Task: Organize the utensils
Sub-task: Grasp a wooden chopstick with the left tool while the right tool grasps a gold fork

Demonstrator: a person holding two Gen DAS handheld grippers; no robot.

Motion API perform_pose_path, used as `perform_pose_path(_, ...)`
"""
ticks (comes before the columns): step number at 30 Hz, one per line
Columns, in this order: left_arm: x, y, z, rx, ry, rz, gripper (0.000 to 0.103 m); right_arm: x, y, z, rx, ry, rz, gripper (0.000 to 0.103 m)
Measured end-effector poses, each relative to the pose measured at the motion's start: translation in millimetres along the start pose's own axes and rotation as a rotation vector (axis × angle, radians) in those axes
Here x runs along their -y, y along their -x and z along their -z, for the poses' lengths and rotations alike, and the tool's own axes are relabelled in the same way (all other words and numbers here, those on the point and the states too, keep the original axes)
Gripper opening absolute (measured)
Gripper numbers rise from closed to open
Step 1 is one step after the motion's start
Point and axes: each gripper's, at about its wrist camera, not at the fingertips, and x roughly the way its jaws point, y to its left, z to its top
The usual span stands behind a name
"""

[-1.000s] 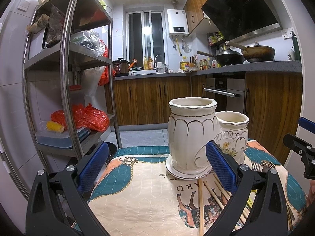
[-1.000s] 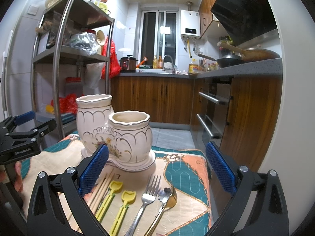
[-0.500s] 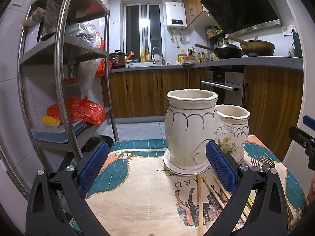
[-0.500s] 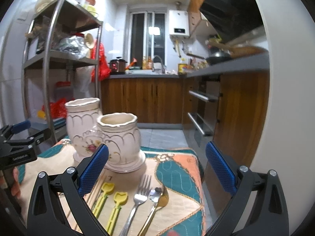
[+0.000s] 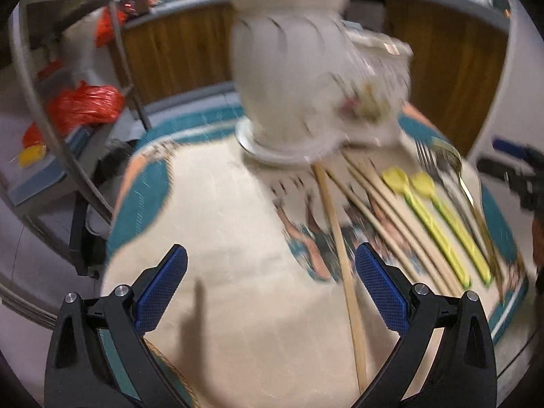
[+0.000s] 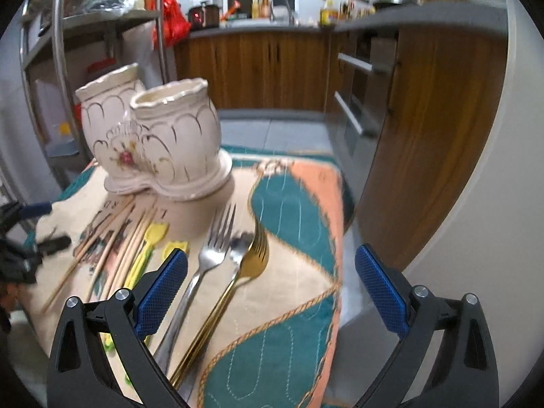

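Note:
A cream double-pot utensil holder [image 6: 153, 139] stands at the far side of a patterned cloth [image 6: 292, 210]; it also shows in the left wrist view [image 5: 306, 85], blurred. In front of it lie several wooden chopsticks [image 5: 340, 238], two yellow plastic utensils [image 5: 438, 217], a silver fork [image 6: 204, 265], a silver spoon [image 6: 239, 246] and a gold fork [image 6: 238, 278]. My left gripper [image 5: 270, 285] is open and empty above the cloth, just left of one chopstick. My right gripper [image 6: 270, 285] is open and empty above the forks.
A metal shelf rack [image 6: 61, 44] with red bags stands to the left of the table. Wooden kitchen cabinets [image 6: 258, 68] and an oven [image 6: 360, 108] are behind. The table's right edge [image 6: 340, 272] drops to the tiled floor.
Both grippers have tilted downward and moved in over the table, so the utensils now fill the views. The left wrist view is motion-blurred. Both stay open.

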Motion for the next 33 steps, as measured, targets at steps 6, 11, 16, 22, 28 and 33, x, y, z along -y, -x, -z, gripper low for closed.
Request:
perform_pose_path(6,13.7,-12.4,1.3,-0.059,-0.04,0.011,0.096,-1.7,-18.5,-1.4,-0.08,-0.032,-0.012,0.063)
perform_pose_path(11,17.4,-16.7,-3.8,-0.084,-0.045,0.067,0.07,2.3,-34.5,-3.7,-0.135,-0.072,-0.039,0.036)
perform_pose_path(16,15.4,-26.5,-17.7,-0.099,-0.037,0.071,0.055,5.7,-42.9,-10.5,-0.182,-0.112,-0.089,0.02)
perform_pose_path(22,8.7,-31.3,-26.4,-0.114,-0.039,0.07,0.008,15.5,-25.7,-12.5,-0.143,-0.153,-0.111,0.015)
perform_pose_path(28,6.1,-22.1,-18.8,-0.105,-0.056,0.091,0.006,17.4,7.7,-15.7,-0.021,-0.126,-0.155,0.013)
perform_pose_path(33,1.4,3.0,-7.3,-0.027,-0.079,0.135,0.006,10.0,47.6,-23.9,0.119,-0.088,-0.206,0.008)
